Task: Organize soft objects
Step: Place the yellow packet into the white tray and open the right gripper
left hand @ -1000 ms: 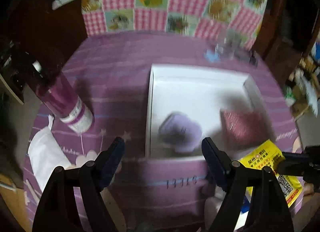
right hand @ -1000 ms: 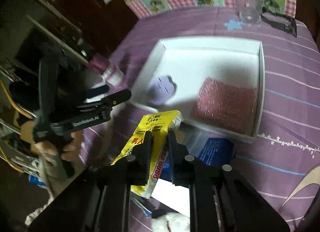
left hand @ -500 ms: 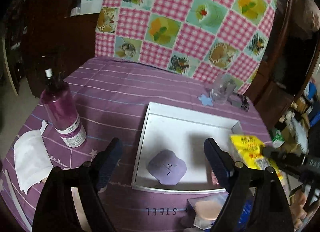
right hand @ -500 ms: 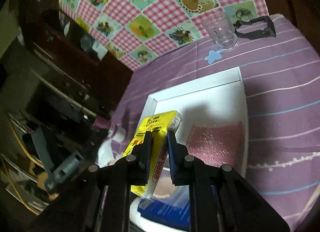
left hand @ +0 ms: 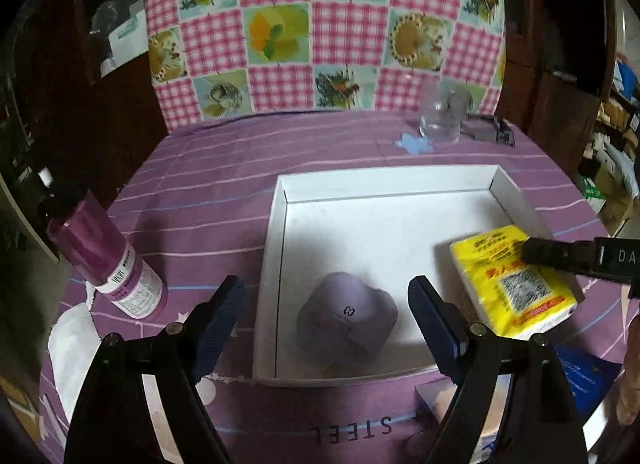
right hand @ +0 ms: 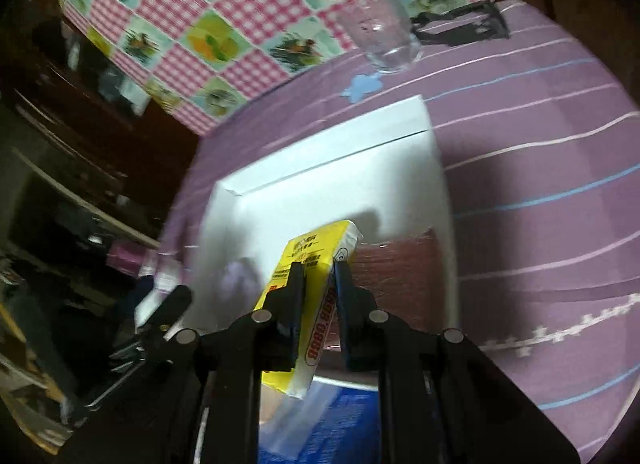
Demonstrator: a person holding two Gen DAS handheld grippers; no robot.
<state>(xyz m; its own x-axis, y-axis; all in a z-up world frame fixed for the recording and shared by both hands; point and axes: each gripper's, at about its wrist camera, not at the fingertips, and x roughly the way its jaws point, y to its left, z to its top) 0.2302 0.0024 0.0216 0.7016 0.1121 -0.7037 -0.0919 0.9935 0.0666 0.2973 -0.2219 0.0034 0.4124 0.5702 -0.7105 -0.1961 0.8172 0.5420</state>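
While the left gripper hangs empty with jaws spread wide over the near edge of the white tray, nothing on the left needs handling: purple bottle and white cloth sit on the tablecloth, well apart from the tray. Inside the tray, near-left: lilac puff, resting flat. Further right, the right gripper is clamped on the yellow tissue pack, which is held above the tray's right half; the pink sponge lies in the tray just beside it. Judgement: lower the pack into the bare floor between puff and sponge, level it before letting go, avoid catching the right wall. The soft pack may spring once released, so part the jaws slowly.
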